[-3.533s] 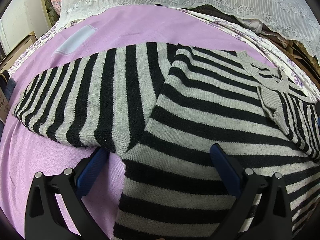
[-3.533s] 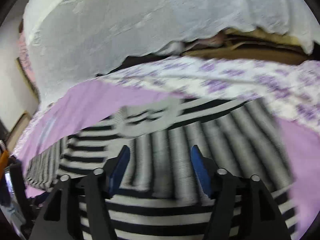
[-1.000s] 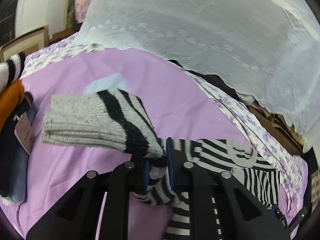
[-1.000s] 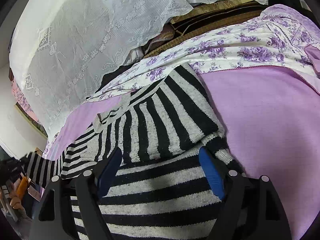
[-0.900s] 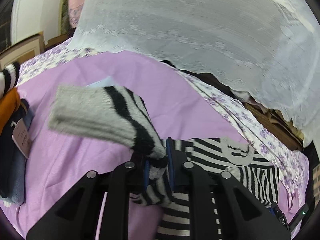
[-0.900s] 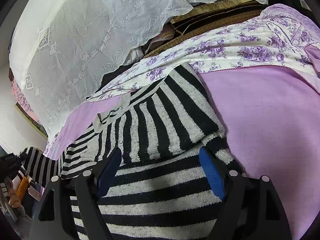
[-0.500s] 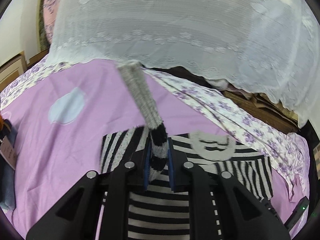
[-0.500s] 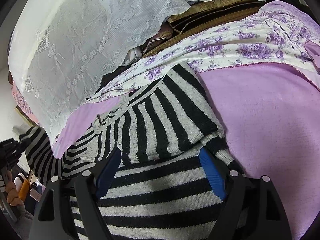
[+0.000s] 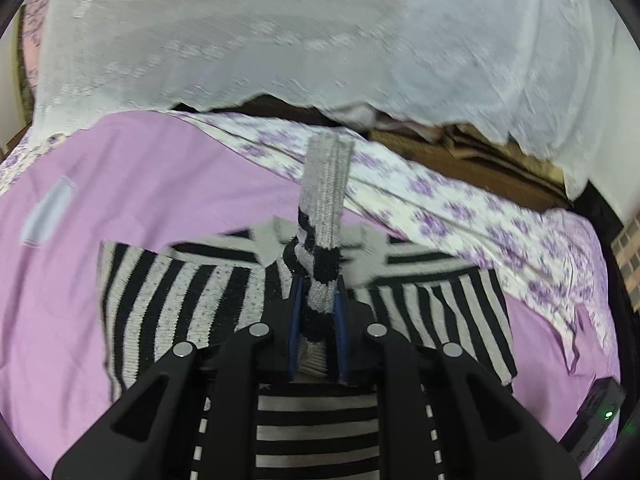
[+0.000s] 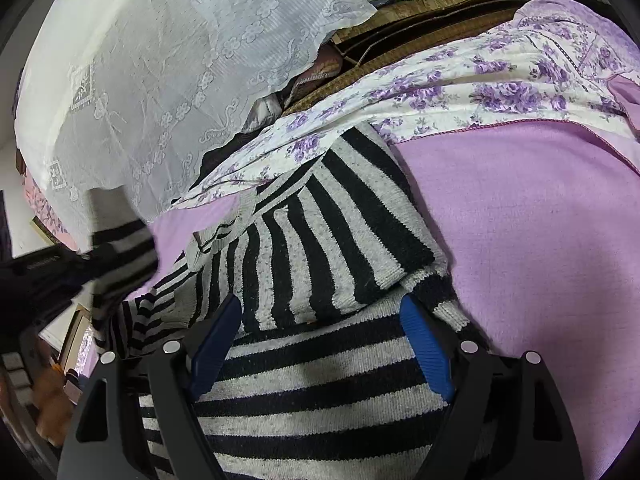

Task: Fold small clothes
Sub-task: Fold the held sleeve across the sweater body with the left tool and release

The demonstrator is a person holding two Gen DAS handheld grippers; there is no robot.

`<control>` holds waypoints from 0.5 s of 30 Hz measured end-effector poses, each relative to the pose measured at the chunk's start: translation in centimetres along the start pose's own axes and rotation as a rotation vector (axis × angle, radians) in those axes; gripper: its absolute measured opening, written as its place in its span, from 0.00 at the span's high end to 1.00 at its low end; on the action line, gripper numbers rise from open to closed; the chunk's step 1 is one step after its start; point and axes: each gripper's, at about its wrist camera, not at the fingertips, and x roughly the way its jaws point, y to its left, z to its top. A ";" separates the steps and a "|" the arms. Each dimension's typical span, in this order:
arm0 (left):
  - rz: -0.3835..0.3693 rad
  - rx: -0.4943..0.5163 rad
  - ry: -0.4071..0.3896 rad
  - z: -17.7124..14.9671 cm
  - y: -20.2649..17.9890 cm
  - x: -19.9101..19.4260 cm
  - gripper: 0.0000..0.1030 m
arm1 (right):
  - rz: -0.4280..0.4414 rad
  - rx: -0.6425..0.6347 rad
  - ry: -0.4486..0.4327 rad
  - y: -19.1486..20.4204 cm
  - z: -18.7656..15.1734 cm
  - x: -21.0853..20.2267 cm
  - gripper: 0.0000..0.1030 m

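Note:
A grey and black striped knit sweater [image 9: 192, 296] lies on the purple blanket [image 9: 160, 168]. My left gripper [image 9: 318, 300] is shut on the sweater's left sleeve [image 9: 326, 208] and holds it raised over the sweater's middle, near the collar. In the right wrist view the sweater [image 10: 320, 240] shows with its right sleeve folded across the body. My right gripper [image 10: 320, 320] is open, its blue fingers [image 10: 424, 344] resting on the sweater's lower part. The lifted sleeve [image 10: 120, 256] shows blurred at the left there.
A floral purple and white sheet [image 9: 460, 200] borders the blanket at the back. White lace fabric [image 9: 320, 32] hangs behind it over brown boards [image 10: 400, 36]. A dark device with a green light [image 9: 600, 412] sits at the right edge. A pale patch [image 9: 44, 212] marks the blanket's left.
My left gripper has carried the sleeve from the far left across to above the sweater's middle. The right gripper has stayed open on the lower part.

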 end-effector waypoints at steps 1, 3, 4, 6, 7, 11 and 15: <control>0.001 0.012 0.008 -0.5 -0.7 0.6 0.87 | 0.001 0.003 0.000 0.0 0.0 0.0 0.20; 0.006 0.039 0.028 -1.4 -2.0 2.0 0.87 | 0.003 0.009 -0.001 -0.1 0.1 0.0 0.20; 0.010 0.049 0.037 -1.8 -2.5 2.5 0.87 | 0.005 0.012 -0.001 -0.1 0.1 0.0 0.20; 0.020 0.068 0.055 -2.7 -3.4 3.8 0.87 | 0.007 0.018 -0.003 -0.2 0.1 0.0 0.20; 0.020 0.076 0.066 -3.2 -3.7 4.5 0.86 | 0.008 0.020 -0.003 -0.3 0.1 0.0 0.20; 0.010 0.083 0.102 -4.3 -3.8 5.9 0.72 | 0.010 0.026 -0.005 -0.4 0.1 0.0 0.20; -0.006 0.067 0.081 -4.7 -3.2 4.8 0.21 | 0.014 0.030 -0.006 -0.3 0.1 0.0 0.20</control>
